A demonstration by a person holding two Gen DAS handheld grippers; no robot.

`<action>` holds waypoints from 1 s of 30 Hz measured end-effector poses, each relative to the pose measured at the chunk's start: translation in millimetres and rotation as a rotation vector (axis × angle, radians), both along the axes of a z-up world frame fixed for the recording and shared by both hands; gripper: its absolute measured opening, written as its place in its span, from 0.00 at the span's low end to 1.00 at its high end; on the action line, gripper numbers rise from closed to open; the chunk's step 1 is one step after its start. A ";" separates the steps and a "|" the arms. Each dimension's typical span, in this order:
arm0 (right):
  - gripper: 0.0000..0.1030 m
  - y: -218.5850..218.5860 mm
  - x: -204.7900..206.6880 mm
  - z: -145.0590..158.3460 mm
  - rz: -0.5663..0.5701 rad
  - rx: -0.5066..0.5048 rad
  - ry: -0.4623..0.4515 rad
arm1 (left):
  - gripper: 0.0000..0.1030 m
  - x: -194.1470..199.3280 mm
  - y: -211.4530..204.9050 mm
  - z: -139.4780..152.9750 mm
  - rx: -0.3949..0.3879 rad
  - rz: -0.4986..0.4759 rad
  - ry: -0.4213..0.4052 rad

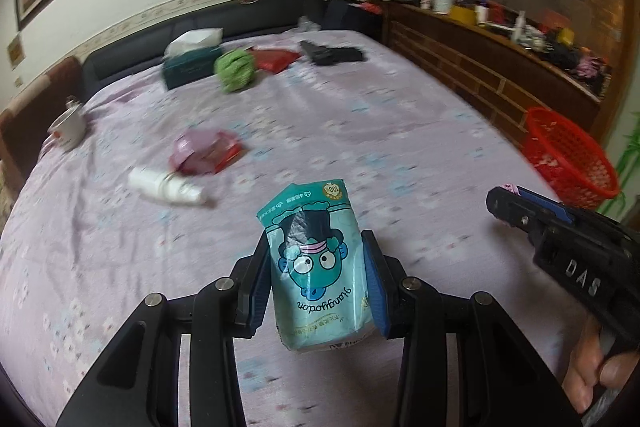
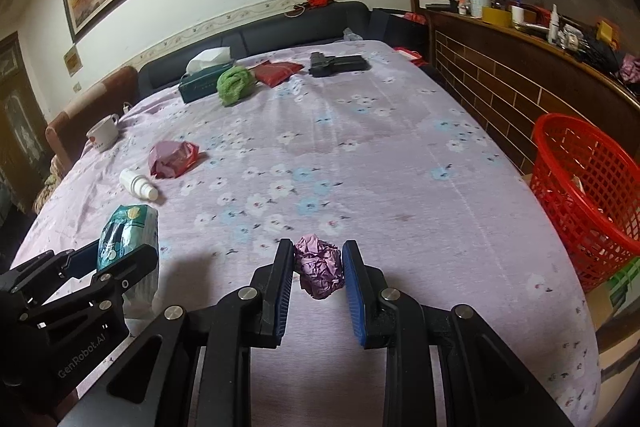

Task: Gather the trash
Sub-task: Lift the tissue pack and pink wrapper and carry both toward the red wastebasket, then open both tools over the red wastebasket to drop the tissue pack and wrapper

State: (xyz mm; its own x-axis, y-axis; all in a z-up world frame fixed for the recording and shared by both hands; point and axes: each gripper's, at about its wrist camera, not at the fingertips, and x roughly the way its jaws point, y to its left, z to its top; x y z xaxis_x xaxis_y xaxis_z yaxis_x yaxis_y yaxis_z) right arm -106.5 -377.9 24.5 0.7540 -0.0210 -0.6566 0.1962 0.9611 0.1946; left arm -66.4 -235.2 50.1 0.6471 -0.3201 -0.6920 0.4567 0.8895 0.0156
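My left gripper (image 1: 316, 243) is shut on a teal tissue pack (image 1: 320, 267) with a cartoon face, held above the bed; the pack also shows in the right wrist view (image 2: 128, 231). My right gripper (image 2: 318, 251) is shut on a crumpled purple paper ball (image 2: 320, 269) just above the sheet; this gripper shows in the left wrist view (image 1: 504, 201) at right. A red mesh basket (image 2: 588, 187) stands beside the bed at right, also in the left wrist view (image 1: 568, 155). A purple-red wrapper (image 2: 172, 157) and a white bottle (image 2: 138, 183) lie on the bed at left.
The bed (image 2: 360, 147) has a floral lilac sheet. At its far end lie a tissue box (image 2: 204, 81), a green cloth (image 2: 234, 85), a red packet (image 2: 278, 71) and a black object (image 2: 338, 63). A white cup (image 2: 103, 133) stands at left. A cluttered wooden shelf (image 2: 520, 27) runs along the right.
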 end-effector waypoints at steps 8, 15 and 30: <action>0.26 -86.9 -34.5 30.0 -0.111 0.116 -0.067 | 0.39 0.9 -75.0 35.8 -0.076 -0.202 0.061; 0.26 -184.7 -73.7 57.4 -0.275 0.173 -0.122 | 0.39 -10.1 -166.8 52.4 -0.119 -0.360 0.098; 0.28 -303.4 -79.6 47.1 -0.401 0.271 -0.102 | 0.62 -2.6 -294.7 26.2 -0.108 -0.495 0.177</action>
State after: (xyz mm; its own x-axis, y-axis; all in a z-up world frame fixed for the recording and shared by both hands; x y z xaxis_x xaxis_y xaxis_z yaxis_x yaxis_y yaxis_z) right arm -186.1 -681.3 71.6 0.7824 -0.1613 -0.6016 0.5068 0.7263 0.4644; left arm -68.9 -529.9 76.3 0.2773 -0.6331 -0.7227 0.8094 0.5592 -0.1794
